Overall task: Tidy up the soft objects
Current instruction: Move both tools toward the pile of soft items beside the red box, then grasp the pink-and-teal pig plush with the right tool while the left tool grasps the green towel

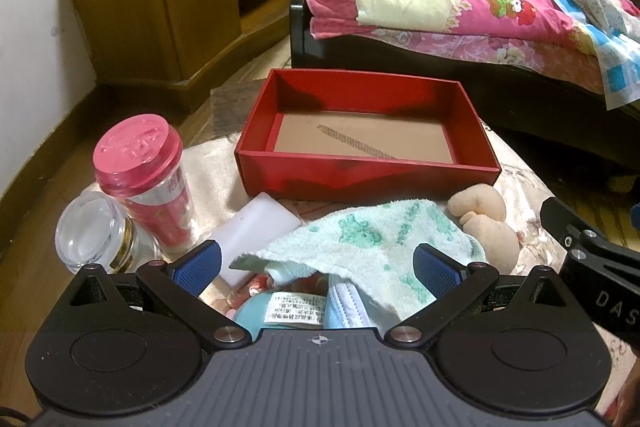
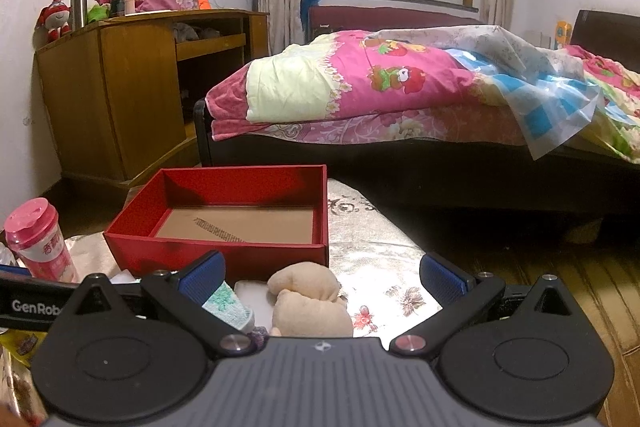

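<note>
In the left wrist view, the left gripper [image 1: 318, 267] is held with its jaws spread wide and nothing between the blue pads [image 1: 199, 265]. Beneath and between them a pale green towel [image 1: 362, 243] is draped over a small heap, in which a folded blue face mask [image 1: 347, 309] and a light blue item with a printed label [image 1: 296, 311] can be made out. A beige plush toy [image 1: 486, 223] lies just right of the towel, and a white block [image 1: 258, 233] lies at its left edge. Farther off, a red box [image 1: 370, 173] is set on the cloth-covered table [image 1: 524, 187]; only its bare brown floor is seen inside. At the near left a pink-lidded cup [image 1: 146, 179] stands upright beside a clear glass jar [image 1: 94, 233], whose contents cannot be told. Part of the right gripper's black body is seen at the right edge.

In the right wrist view, the right gripper [image 2: 322, 279] is likewise released, jaws wide, nothing grasped. The plush toy [image 2: 308, 301] lies between the fingers, near the camera, touching neither pad. An edge of the towel [image 2: 228, 305] shows beside the left finger. The red box [image 2: 224, 251] sits just beyond, to the left, and nothing is seen inside it. The pink-lidded cup [image 2: 40, 243] stands at the far left. A bed [image 2: 400, 95] with pink quilts and a wooden cabinet [image 2: 132, 87] fill the background.
</note>
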A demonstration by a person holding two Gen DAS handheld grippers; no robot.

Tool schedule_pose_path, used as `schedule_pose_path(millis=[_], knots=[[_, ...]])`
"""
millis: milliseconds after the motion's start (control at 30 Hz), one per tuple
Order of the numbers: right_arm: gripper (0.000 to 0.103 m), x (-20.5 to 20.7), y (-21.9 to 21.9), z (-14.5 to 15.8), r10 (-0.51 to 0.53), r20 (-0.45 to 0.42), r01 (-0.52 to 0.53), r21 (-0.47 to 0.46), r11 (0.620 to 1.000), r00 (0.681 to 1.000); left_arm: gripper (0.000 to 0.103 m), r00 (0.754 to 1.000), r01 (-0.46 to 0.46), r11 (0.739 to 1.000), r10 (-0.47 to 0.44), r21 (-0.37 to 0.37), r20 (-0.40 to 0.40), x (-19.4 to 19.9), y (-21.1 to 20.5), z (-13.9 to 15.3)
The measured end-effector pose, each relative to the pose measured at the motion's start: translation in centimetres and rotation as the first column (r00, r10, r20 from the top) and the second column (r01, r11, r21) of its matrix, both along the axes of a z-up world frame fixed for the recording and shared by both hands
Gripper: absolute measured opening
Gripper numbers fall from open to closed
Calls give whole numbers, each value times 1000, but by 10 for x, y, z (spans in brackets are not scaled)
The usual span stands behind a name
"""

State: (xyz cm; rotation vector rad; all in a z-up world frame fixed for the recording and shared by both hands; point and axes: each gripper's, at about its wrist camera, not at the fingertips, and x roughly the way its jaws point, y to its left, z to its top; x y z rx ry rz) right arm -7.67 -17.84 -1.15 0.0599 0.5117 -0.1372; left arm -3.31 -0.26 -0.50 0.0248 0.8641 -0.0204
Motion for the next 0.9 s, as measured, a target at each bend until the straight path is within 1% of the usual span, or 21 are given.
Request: schedule_pose_path(millis=[100,167,333,633,733,800,900], knots=[[79,-3,-4,-1,-3,-11,3,7,1000,1000,97,1000,26,1000,-26,6,13,-9,5,-1],[79,-5,-7,-2,-10,-18,10,18,1000,1000,97,999,26,1000,-26,13,20,-14,7,-2],[79,-8,-7,-5,-11,-33,12,24,1000,999,97,999,48,999,-49,9,17,-23,13,-3],[79,-20,9,-2,24,-26,-24,1,1000,999,97,999,38,999,-38,8,24,-40,23,-1],[79,-25,12,-1,29,-24,-29,8,1000,999,97,999,36,999,-36,-2,28,-49,32,0],[79,-28,15,-2,37,-33,-37,8,999,999,97,999,32,999,-32,-14,21,-55,42,-3],[79,-31,19,-6,65,-50,-65,5,998,997,96,1000,3,999,-3,-37,-17,-59,56,-13]])
